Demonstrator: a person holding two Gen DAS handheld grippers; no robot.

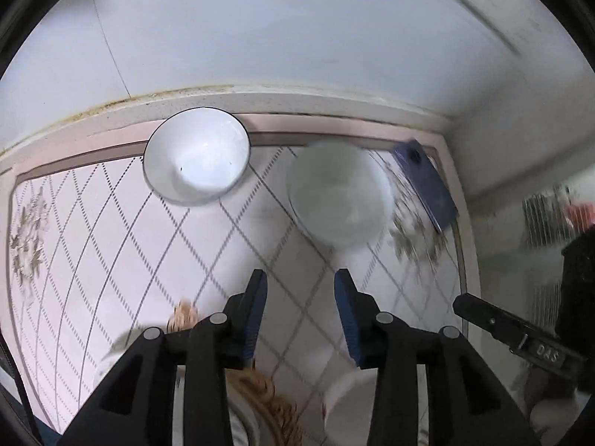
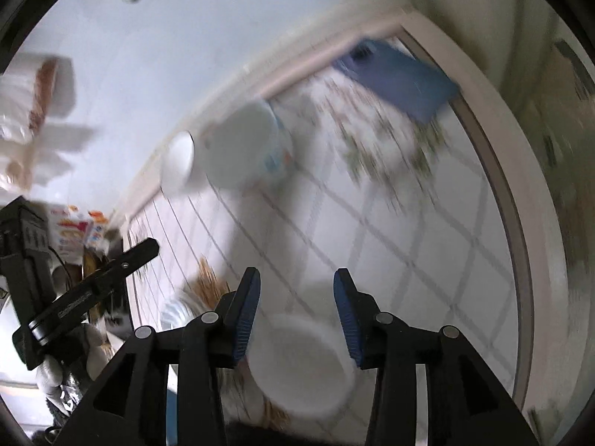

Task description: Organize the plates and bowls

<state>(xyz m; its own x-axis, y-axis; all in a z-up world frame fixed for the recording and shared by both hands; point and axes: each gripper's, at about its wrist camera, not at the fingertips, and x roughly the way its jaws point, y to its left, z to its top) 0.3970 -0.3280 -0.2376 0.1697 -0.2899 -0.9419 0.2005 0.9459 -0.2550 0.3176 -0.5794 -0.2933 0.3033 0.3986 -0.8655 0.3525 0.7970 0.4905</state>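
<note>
My left gripper (image 1: 300,286) hangs open over the patterned tablecloth (image 1: 111,245) with nothing between its blue pads. Beyond it stand a white bowl with a dark rim (image 1: 197,156) and a pale bowl (image 1: 338,197). Under the fingers lie a brown-patterned plate (image 1: 264,390) and a white bowl (image 1: 349,397), both partly hidden. My right gripper (image 2: 296,282) is open too, above that white bowl (image 2: 301,368) without touching it. In the right wrist view the pale bowl (image 2: 241,145) and the dark-rimmed bowl (image 2: 178,163) sit near the table's far edge, blurred.
A blue phone (image 1: 425,182) (image 2: 401,81) lies at the far corner of the table. A white wall rises right behind the table. The right gripper's finger (image 1: 483,316) shows at the right, the left gripper's finger (image 2: 122,264) at the left. Colourful boxes (image 2: 74,230) stand off the table's left.
</note>
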